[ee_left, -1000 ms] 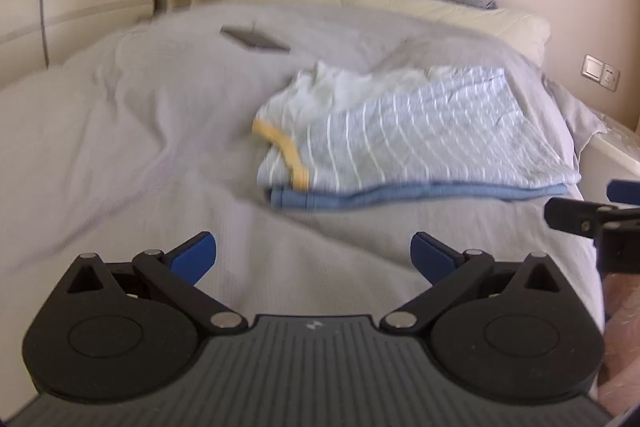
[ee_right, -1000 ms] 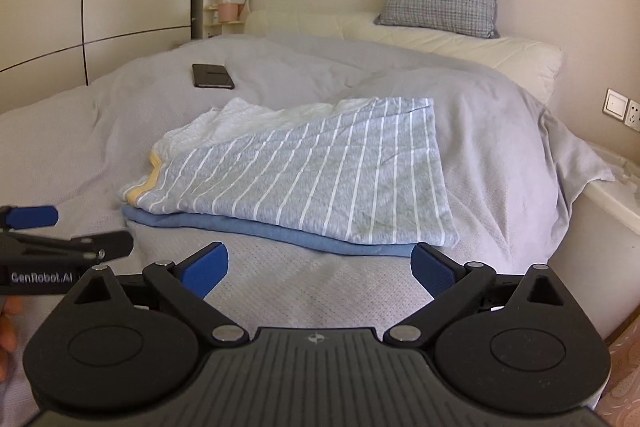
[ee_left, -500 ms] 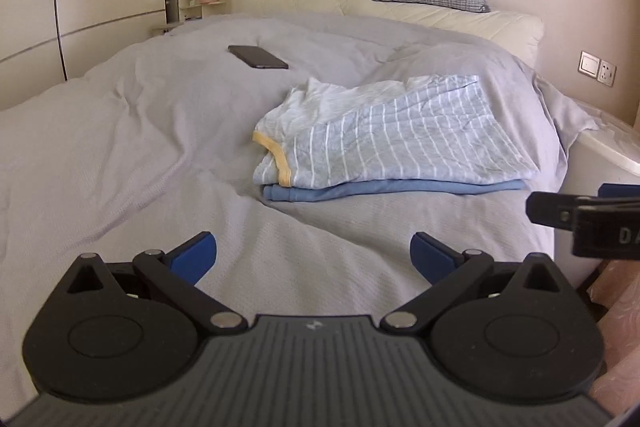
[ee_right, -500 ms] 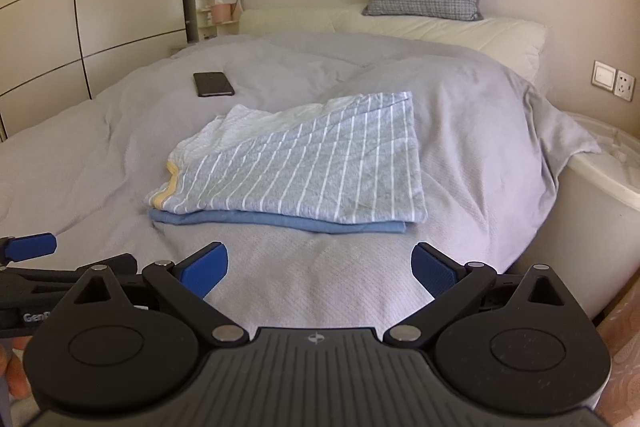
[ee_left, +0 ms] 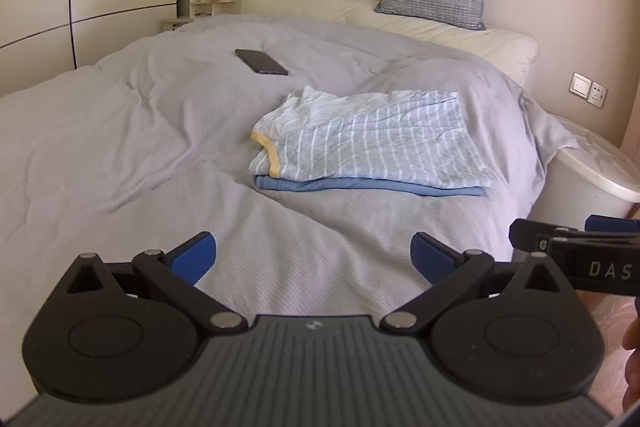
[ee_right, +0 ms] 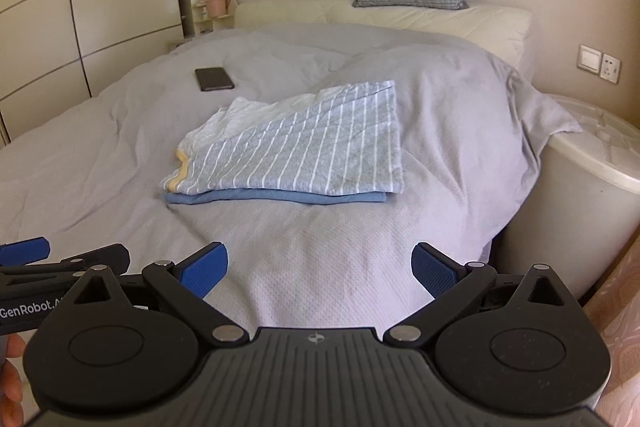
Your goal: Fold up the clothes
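Both the left gripper and the right gripper are wide apart and hold nothing; the folded shirt lies on the bed, on top of a blue garment

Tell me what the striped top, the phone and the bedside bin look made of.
Pale blue white-striped folded top: soft knit cotton, judging by its limp creases. Dark flat phone: probably glass, smooth sheen. Round cream lidded bin: likely rigid plastic, smooth surface.
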`<control>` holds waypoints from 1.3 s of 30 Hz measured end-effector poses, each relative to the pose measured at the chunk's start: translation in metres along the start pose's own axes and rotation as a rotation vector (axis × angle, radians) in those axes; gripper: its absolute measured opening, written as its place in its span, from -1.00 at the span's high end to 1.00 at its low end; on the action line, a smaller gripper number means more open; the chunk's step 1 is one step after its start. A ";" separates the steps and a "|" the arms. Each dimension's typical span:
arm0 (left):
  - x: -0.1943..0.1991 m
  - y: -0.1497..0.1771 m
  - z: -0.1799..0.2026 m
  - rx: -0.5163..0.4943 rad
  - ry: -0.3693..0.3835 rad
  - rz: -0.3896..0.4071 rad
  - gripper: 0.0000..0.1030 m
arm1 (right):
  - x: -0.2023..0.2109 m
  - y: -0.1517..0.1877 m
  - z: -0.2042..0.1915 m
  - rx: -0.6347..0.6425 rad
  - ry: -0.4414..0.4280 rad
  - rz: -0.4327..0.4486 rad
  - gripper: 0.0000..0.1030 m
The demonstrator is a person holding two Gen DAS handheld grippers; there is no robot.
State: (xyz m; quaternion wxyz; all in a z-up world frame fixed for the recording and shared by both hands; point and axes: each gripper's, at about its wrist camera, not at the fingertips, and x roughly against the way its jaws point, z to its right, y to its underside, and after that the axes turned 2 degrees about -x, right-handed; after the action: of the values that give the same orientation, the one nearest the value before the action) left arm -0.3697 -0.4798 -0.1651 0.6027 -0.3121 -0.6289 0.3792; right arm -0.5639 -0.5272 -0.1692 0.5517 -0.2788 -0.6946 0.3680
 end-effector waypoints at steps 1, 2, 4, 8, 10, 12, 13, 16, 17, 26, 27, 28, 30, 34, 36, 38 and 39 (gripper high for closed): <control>0.005 0.000 0.001 -0.004 -0.003 0.008 -0.98 | 0.004 0.001 0.000 0.002 0.002 0.005 -0.96; 0.011 -0.001 0.003 -0.008 -0.009 0.012 -0.98 | 0.009 0.002 -0.001 0.006 0.003 0.012 -0.96; 0.019 -0.001 0.002 -0.004 -0.012 0.013 -0.98 | 0.017 0.002 -0.002 0.013 0.004 0.023 -0.96; 0.033 -0.001 -0.001 0.016 0.002 0.012 -0.98 | 0.033 0.003 -0.007 0.025 0.011 0.043 -0.96; 0.039 0.000 -0.003 0.023 -0.001 0.016 -0.98 | 0.040 0.003 -0.010 0.030 0.014 0.051 -0.96; 0.046 0.003 -0.004 0.027 -0.015 0.031 -0.98 | 0.047 0.004 -0.011 0.031 0.004 0.056 -0.96; 0.048 0.003 -0.005 0.025 -0.021 0.034 -0.98 | 0.049 0.004 -0.012 0.034 0.003 0.059 -0.96; 0.052 0.006 -0.006 0.024 -0.036 0.041 -0.98 | 0.057 0.005 -0.013 0.039 0.003 0.067 -0.96; 0.054 0.007 -0.006 0.024 -0.045 0.044 -0.98 | 0.058 0.006 -0.013 0.037 0.003 0.068 -0.96; 0.062 0.010 -0.009 0.064 -0.051 0.064 -0.99 | 0.071 0.008 -0.014 0.049 0.006 0.082 -0.96; 0.062 0.009 -0.009 0.067 -0.052 0.063 -0.99 | 0.072 0.009 -0.014 0.050 0.007 0.083 -0.96; 0.062 0.009 -0.008 0.072 -0.052 0.061 -0.99 | 0.073 0.009 -0.013 0.049 0.007 0.082 -0.96; 0.062 0.008 -0.008 0.080 -0.051 0.058 -0.99 | 0.073 0.009 -0.013 0.048 0.008 0.082 -0.96; 0.062 0.007 -0.009 0.097 -0.031 0.061 -0.99 | 0.074 0.009 -0.011 0.045 0.013 0.083 -0.96; 0.061 0.007 -0.007 0.092 -0.031 0.063 -0.98 | 0.073 0.010 -0.010 0.045 0.013 0.085 -0.96; 0.061 0.007 -0.006 0.087 -0.033 0.066 -0.99 | 0.073 0.011 -0.010 0.045 0.014 0.084 -0.96; 0.061 0.006 -0.005 0.085 -0.034 0.067 -0.99 | 0.073 0.011 -0.010 0.045 0.014 0.083 -0.96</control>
State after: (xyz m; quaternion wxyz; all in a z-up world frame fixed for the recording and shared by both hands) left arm -0.3696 -0.4241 -0.1386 0.5917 -0.3007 -0.6115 0.4308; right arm -0.5718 -0.4613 -0.1361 0.5471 -0.2974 -0.6701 0.4040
